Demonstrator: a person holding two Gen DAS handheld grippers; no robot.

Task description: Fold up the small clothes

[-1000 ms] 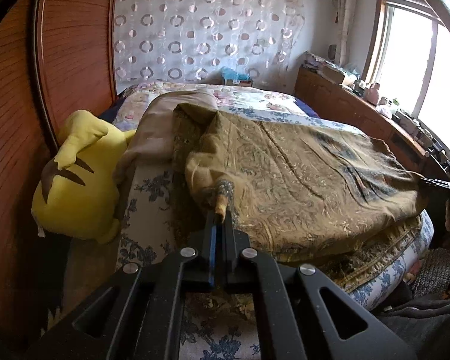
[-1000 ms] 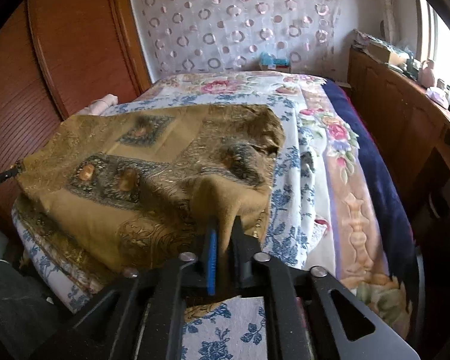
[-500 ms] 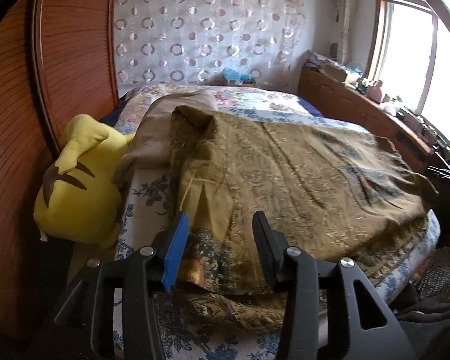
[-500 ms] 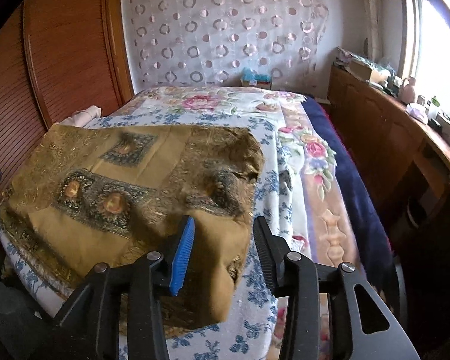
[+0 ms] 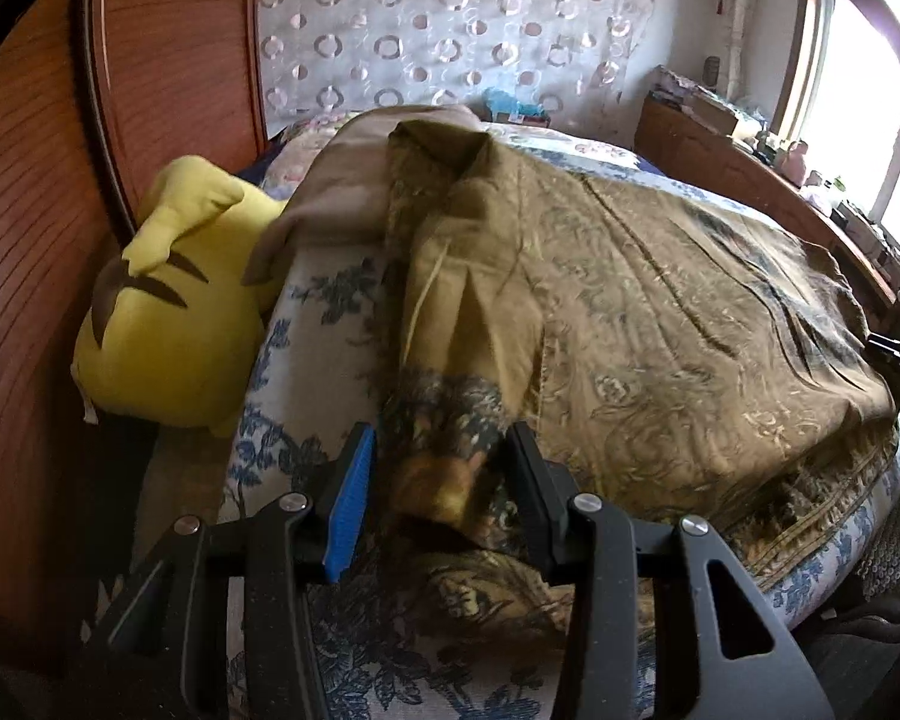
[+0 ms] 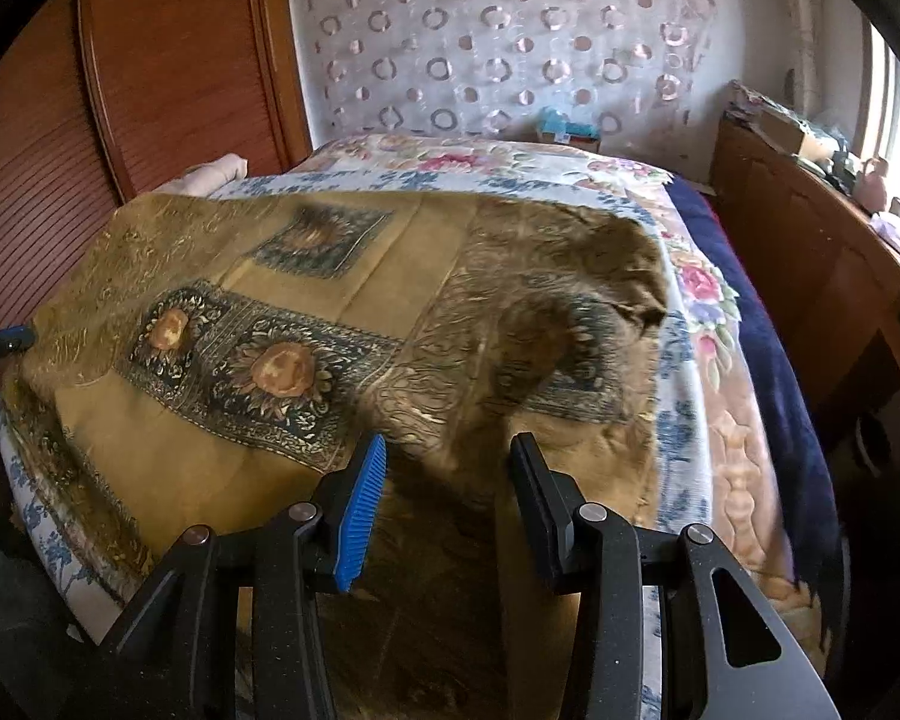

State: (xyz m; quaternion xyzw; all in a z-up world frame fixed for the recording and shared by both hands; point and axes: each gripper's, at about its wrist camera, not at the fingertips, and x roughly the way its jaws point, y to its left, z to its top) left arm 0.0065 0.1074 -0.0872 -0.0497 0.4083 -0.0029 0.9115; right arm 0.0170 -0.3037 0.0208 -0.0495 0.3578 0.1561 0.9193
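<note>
A golden-brown patterned cloth lies folded over itself across the near end of the bed. In the right wrist view the cloth shows dark panels with orange flower motifs. My left gripper is open, and the cloth's near left corner lies loose between its jaws. My right gripper is open over the cloth's near right part, with cloth lying below and between the jaws. Neither gripper holds anything.
A yellow plush toy sits at the bed's left side against the wooden wardrobe. A beige blanket lies behind the cloth. A wooden cabinet runs along the right, under the window. The floral bedspread shows beside the cloth.
Both grippers were shut on the cloth's corners a second ago and have opened. The cloth has dropped flat onto the bed. Both grippers have drawn back slightly.
</note>
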